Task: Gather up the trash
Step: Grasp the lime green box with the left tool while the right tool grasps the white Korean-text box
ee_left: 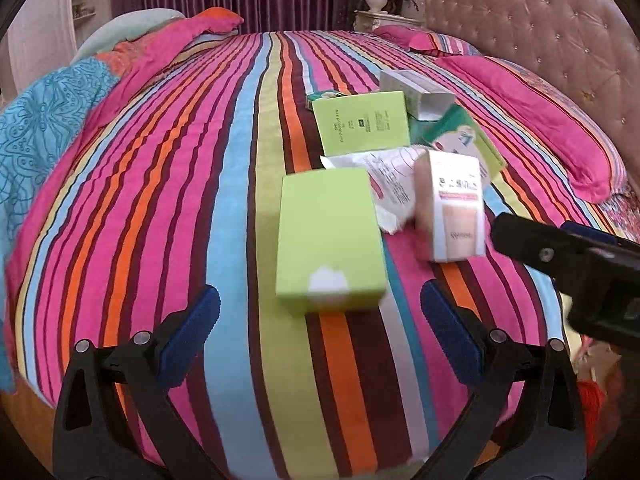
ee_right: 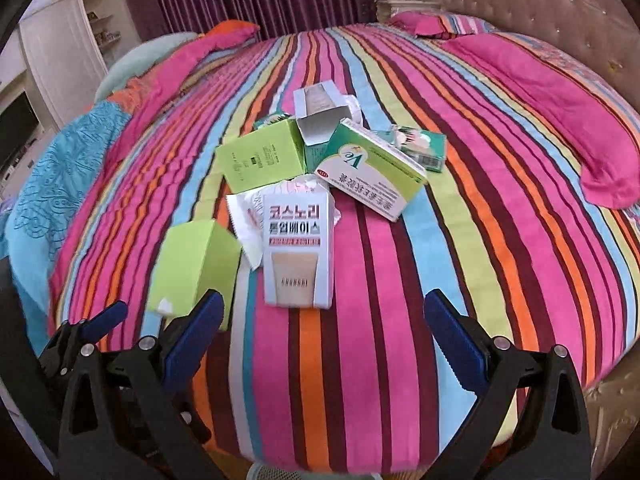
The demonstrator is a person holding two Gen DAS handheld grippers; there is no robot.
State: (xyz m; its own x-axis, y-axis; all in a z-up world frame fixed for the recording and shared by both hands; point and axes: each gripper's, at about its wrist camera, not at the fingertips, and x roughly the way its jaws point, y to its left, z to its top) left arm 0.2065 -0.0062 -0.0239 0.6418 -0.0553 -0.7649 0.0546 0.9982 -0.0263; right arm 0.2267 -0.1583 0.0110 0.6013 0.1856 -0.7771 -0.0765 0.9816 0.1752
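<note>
Both claws were held spread wide and empty: left gripper (ee_left: 320, 312), right gripper (ee_right: 324, 316). Empty cartons were heaped on the striped bedspread (ee_right: 460, 240); a lime box (ee_left: 330, 240) lay just ahead of the left gripper, a white Korean-lettered box (ee_right: 298, 250) beside it.

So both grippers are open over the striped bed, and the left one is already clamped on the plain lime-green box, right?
Not quite. The left gripper is open with nothing between its fingers; the plain lime-green box lies on the striped bed just ahead of it, as the left wrist view shows. The right gripper is open too.
</note>
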